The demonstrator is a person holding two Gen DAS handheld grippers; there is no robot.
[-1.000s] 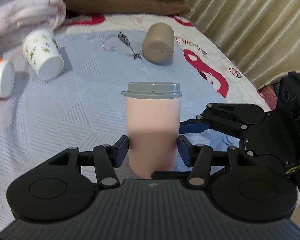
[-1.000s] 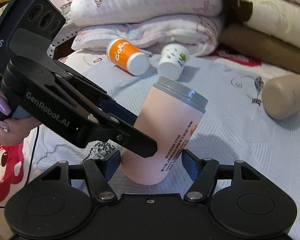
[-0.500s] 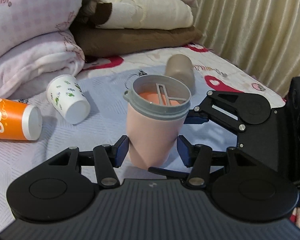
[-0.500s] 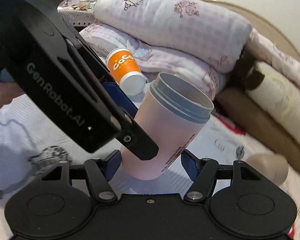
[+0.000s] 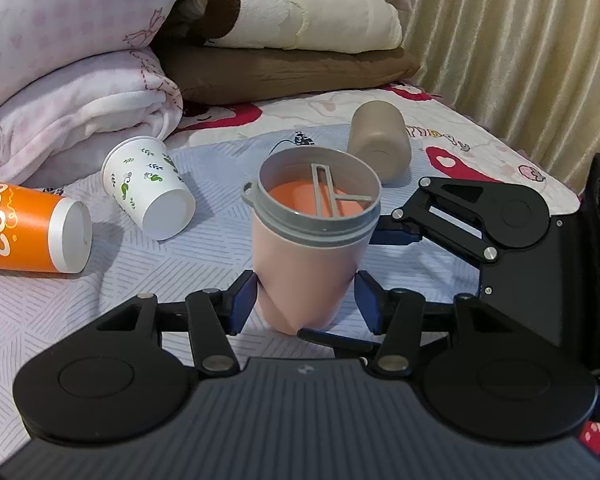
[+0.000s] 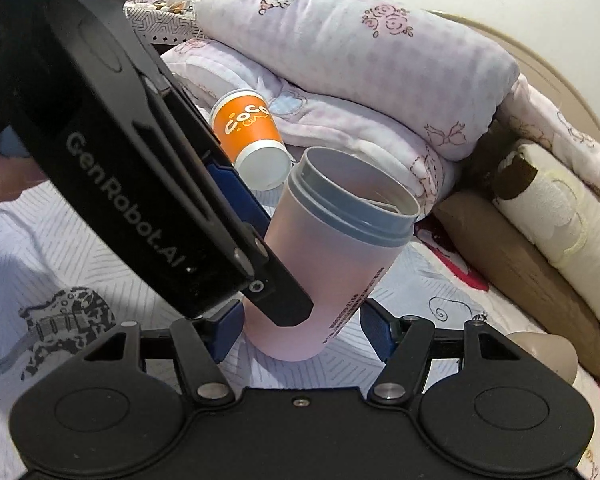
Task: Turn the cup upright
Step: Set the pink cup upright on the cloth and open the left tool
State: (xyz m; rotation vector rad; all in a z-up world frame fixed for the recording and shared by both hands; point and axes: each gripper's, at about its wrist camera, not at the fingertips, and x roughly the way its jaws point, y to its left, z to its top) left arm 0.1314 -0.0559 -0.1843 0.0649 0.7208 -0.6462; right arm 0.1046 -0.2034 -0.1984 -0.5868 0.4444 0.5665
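Note:
A pink cup (image 5: pixel 308 268) with a grey rim stands almost upright on the bed, mouth up, tilted a little. My left gripper (image 5: pixel 306 300) has a blue pad on each side of its lower body, touching or nearly so. My right gripper (image 6: pixel 306 328) also straddles the cup (image 6: pixel 332 276) near its base, with a small gap at its right pad. In the left wrist view the right gripper's fingers (image 5: pixel 452 216) reach in from the right. In the right wrist view the left gripper's body (image 6: pixel 148 184) crosses in front at the left.
An orange paper cup (image 5: pixel 28 236), a white leaf-print paper cup (image 5: pixel 148 192) and a tan cup (image 5: pixel 380 144) lie on their sides on the bedspread (image 5: pixel 60 320). Folded blankets and pillows (image 5: pixel 100 60) pile up behind. A curtain (image 5: pixel 520 40) hangs at the right.
The pink cup went from leaning toward the right gripper's view to nearly upright, its open mouth now showing from above. Both grippers rose and tilted with it.

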